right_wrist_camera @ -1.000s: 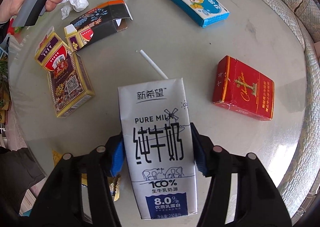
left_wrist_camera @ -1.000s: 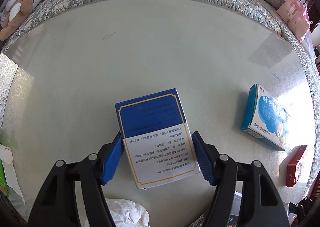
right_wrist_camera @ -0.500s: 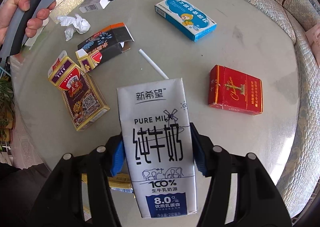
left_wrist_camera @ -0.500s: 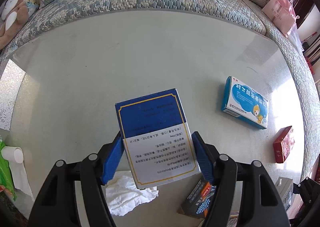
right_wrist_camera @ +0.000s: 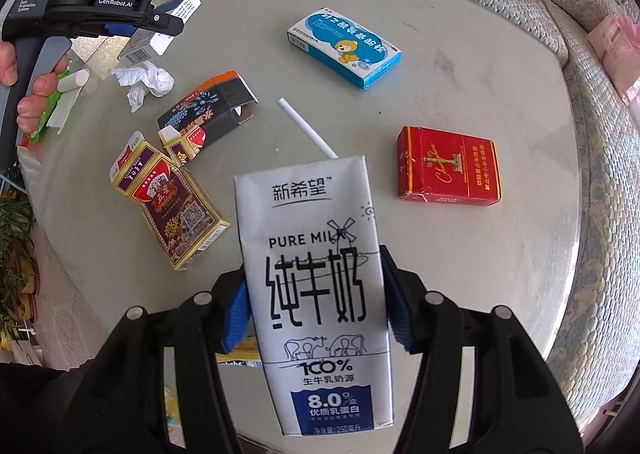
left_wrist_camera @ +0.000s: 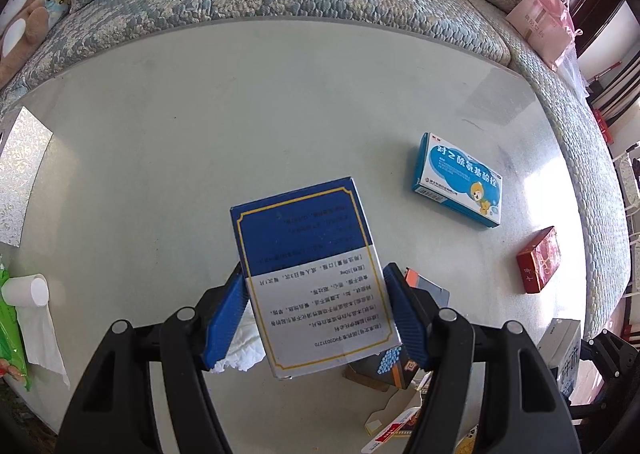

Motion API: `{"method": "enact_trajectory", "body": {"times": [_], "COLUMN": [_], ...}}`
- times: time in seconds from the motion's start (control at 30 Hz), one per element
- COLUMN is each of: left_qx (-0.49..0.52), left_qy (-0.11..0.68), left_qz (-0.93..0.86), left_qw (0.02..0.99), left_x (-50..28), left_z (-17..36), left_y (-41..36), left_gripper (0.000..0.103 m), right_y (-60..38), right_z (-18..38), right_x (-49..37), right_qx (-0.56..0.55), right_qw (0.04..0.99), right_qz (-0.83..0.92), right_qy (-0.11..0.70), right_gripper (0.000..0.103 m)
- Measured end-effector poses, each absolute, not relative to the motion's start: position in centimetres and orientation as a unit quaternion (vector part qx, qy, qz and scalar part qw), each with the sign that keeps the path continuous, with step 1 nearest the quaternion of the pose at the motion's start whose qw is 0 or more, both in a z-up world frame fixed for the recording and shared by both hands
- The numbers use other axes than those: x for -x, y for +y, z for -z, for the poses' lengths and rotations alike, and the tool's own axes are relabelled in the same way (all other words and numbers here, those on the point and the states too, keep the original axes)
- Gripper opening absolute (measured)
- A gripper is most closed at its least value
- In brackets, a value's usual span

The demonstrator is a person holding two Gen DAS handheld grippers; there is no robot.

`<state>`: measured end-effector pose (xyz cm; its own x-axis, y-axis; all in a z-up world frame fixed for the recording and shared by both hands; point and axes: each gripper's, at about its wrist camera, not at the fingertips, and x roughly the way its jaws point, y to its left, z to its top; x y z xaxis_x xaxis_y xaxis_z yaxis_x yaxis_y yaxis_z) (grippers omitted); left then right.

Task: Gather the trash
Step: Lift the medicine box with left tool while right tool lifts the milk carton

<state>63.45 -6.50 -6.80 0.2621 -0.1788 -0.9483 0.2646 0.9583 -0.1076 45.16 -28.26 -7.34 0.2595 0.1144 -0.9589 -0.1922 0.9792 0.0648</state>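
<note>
Claws around box, milk carton.

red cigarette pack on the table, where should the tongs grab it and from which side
Come straight down on the red cigarette pack, pads across its two long edges. It lies flat on the glass table with clear space all round, so only the thin sides offer a hold. Both tongs hold boxes now.

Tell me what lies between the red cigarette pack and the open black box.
In the right wrist view, a white straw lies on the table between the red cigarette pack and the open black box; otherwise bare tabletop.
</note>
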Motion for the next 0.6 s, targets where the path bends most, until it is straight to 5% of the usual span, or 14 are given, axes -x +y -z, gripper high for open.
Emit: {"method": "enact_trajectory", "body": {"times": [0.6], "left_qx": [-0.061], "left_qy": [0.568], "left_qz": [0.138], "left_qw": [0.809], "left_x": [-57.3], "left_z": [4.0], "left_y": [-8.1], "left_gripper": [0.066], "right_y": [-28.2], "right_z": [4.3], "right_x": [-44.5], "right_qx": [0.035], "right_qw": [0.821], "right_qz": [-0.09], "right_qy": [0.563], "right_gripper": [0.056]}}
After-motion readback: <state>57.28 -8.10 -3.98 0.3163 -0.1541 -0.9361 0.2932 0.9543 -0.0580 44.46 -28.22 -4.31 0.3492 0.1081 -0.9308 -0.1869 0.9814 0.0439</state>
